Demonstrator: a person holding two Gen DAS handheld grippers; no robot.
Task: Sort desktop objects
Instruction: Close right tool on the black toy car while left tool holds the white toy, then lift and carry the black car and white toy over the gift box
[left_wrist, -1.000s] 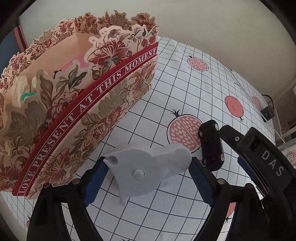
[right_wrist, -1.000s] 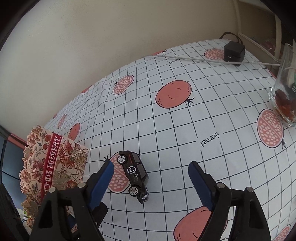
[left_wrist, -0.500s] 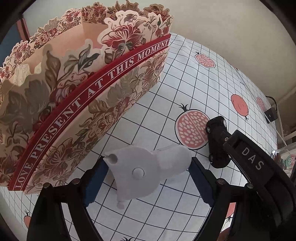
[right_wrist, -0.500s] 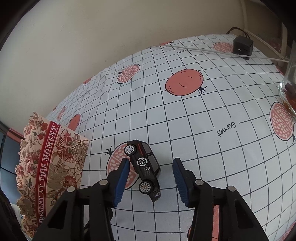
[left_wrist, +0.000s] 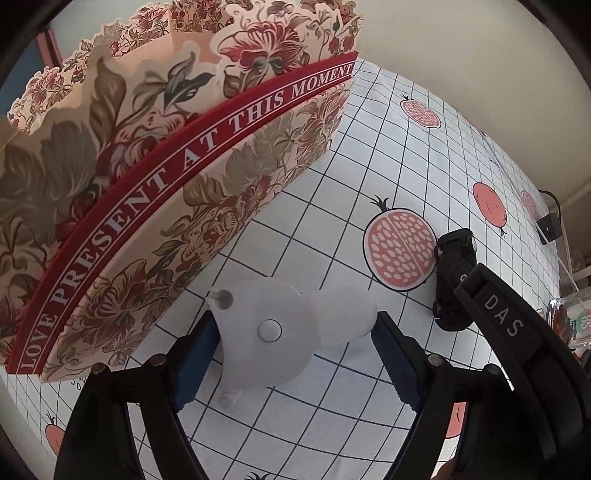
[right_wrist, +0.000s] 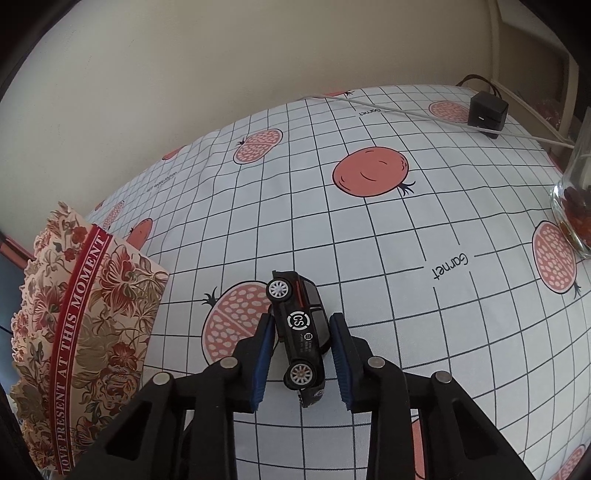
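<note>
Right gripper (right_wrist: 301, 356): jaws have just been closing, and the blue pads now bracket the black toy car (right_wrist: 300, 328) on both flanks. The car lies tipped on its side, wheels showing, on the pomegranate-print tablecloth (right_wrist: 388, 236). Contact looks made, though the far pad's seating is hard to confirm. Left gripper (left_wrist: 291, 354): jaws wide, clamped across a white plastic piece (left_wrist: 273, 332) with the pads on its two ends. Floral gift box (left_wrist: 155, 173), open-topped, stands at 10 o'clock from the left gripper and 9 o'clock from the car. Judgement: before lifting the car, check that both pads bear on its body, not a wheel, then raise straight up. Glass jar (right_wrist: 576, 206) at 2 o'clock, well apart.
</note>
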